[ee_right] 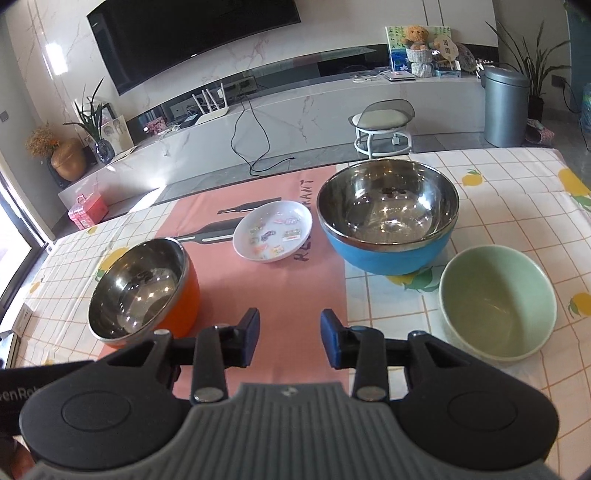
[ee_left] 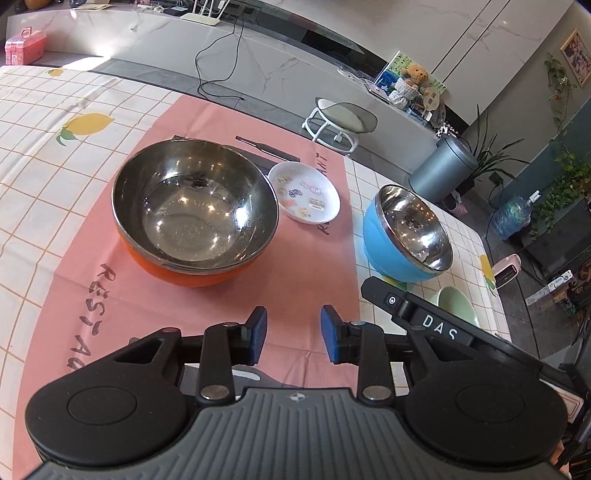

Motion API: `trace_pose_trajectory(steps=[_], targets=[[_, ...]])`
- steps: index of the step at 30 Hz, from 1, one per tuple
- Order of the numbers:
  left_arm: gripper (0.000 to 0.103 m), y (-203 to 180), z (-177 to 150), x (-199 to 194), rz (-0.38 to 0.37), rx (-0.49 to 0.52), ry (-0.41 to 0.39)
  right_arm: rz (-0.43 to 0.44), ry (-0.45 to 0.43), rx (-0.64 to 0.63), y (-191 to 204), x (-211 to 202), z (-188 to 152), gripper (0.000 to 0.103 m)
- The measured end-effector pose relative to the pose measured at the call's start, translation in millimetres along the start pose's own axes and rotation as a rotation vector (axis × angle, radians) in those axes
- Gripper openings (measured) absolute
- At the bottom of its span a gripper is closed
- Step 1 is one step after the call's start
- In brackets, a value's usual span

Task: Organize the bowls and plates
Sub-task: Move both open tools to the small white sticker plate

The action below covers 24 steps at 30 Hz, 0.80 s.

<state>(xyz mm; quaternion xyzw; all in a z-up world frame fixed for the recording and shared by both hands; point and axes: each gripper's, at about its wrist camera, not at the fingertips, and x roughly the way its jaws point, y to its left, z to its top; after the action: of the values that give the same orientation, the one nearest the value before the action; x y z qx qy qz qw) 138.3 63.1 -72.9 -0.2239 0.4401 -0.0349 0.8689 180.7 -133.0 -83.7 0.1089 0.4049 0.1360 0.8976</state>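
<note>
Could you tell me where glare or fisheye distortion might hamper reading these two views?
Left wrist view: bright highlights inside the orange bowl; the tablecloth grid bends towards the edges. Right wrist view: glints in the blue bowl, washed-out window glare at far left, TV edge bowed.

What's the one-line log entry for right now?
left tool open, empty | right tool open, empty | orange bowl, blue bowl, green bowl, plate separate, unstacked

place: home living room | cues: wall tv (ee_right: 192,33), marble media console (ee_right: 295,110), houseplants (ee_right: 535,66), teddy bear (ee_right: 417,37)
</note>
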Motion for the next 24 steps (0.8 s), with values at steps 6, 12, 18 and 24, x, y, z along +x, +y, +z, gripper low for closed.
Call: trace_pose_trajectory(steps=[6,12,18,24], targets=[[0.036,2,8,18,0.010,-0.022,0.003,0.022,0.024,0.080,-5,33,14,0.036],[0.043,-3,20,28,0.081,-0.094,-0.016,0.036,0.015,0.134,-4,59,30,0.035],[0.043,-5,27,43,0.088,-0.141,-0.003,0.042,0.013,0.167,-4,77,42,0.029],[0.043,0,31,49,0.084,-0.187,-0.002,0.041,0.017,0.198,-7,98,49,0.026]])
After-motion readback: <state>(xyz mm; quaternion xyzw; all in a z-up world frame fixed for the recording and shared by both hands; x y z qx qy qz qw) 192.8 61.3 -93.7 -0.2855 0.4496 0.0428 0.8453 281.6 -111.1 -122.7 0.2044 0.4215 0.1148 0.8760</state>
